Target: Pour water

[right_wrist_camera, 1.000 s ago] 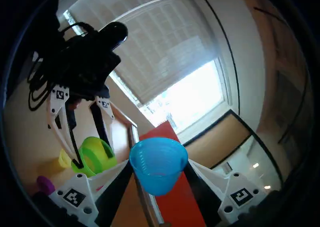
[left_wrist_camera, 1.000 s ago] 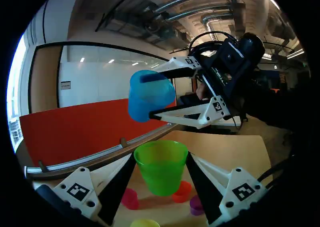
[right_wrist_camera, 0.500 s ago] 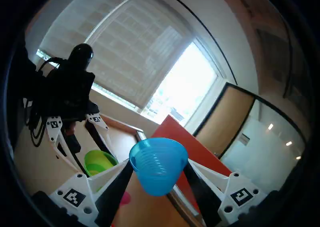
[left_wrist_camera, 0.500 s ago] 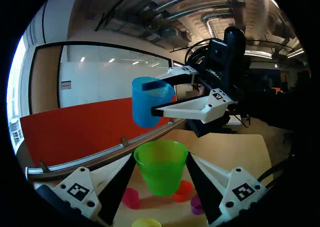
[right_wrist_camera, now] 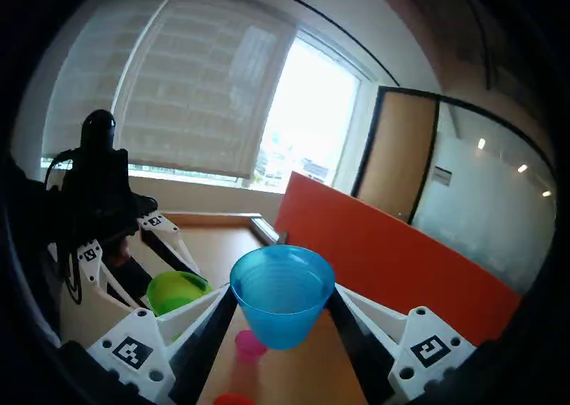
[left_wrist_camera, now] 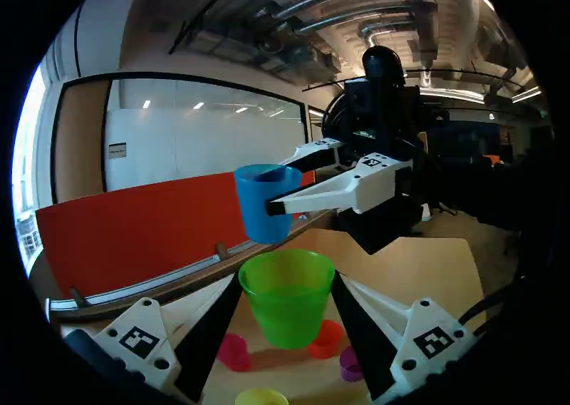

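This is an open-plan office. Above and ahead of the left gripper (left_wrist_camera: 286,280), bare ventilation ducts (left_wrist_camera: 356,9) and pipes run under an unfinished ceiling fitted with strip lights (left_wrist_camera: 456,95). Straight ahead of it, a red desk partition (left_wrist_camera: 142,227) borders the pale wooden tabletop (left_wrist_camera: 413,262). Beyond the partition stands a black-framed glass wall (left_wrist_camera: 199,141) bearing a small sign (left_wrist_camera: 117,152). Ahead and to the left of the right gripper (right_wrist_camera: 281,298), a roller blind (right_wrist_camera: 192,98) covers part of a wide window (right_wrist_camera: 306,134).
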The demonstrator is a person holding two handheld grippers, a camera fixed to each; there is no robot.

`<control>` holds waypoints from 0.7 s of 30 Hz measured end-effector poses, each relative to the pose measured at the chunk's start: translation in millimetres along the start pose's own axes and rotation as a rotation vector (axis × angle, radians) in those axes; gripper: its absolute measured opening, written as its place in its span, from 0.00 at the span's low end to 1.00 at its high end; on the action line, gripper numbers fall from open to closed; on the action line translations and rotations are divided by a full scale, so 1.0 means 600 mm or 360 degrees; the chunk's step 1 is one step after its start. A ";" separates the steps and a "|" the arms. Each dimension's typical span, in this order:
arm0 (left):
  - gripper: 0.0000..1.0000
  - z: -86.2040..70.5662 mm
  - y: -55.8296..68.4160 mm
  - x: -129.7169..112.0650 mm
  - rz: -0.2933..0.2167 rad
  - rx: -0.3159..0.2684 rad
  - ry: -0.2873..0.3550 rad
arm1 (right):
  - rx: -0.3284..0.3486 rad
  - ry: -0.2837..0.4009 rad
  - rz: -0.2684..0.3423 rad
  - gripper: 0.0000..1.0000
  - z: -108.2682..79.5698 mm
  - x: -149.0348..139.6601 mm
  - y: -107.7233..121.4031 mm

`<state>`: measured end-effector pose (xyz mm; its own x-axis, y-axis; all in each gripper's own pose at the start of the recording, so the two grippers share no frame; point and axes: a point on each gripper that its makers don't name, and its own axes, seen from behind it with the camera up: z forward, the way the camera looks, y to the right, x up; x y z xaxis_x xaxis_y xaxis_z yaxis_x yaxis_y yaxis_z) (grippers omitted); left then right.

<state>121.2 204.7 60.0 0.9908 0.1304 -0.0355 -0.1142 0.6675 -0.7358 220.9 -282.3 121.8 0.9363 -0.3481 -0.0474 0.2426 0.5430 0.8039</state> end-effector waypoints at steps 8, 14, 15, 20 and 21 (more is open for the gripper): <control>0.88 0.000 0.001 -0.005 0.0016 -0.0006 -0.0025 | 0.0042 -0.0090 0.0253 0.90 0.000 -0.024 -0.008; 0.88 0.000 -0.001 -0.013 0.0017 -0.0007 -0.0060 | 0.0030 -0.0133 0.0285 0.90 -0.005 -0.038 -0.006; 0.88 0.000 -0.002 -0.015 0.0015 -0.0007 -0.0067 | 0.0028 -0.0142 0.0282 0.90 -0.006 -0.040 -0.006; 0.88 -0.002 -0.004 -0.027 0.0008 -0.0006 -0.0106 | 0.0013 -0.0194 0.0262 0.90 -0.013 -0.058 -0.003; 0.88 -0.002 -0.004 -0.029 0.0009 -0.0007 -0.0115 | 0.0012 -0.0199 0.0260 0.90 -0.014 -0.061 -0.002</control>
<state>104.2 200.2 61.5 0.9823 0.1870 0.0090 -0.1195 0.6634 -0.7387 188.4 -263.7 117.4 0.9241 -0.3482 0.1576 0.0876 0.5944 0.7993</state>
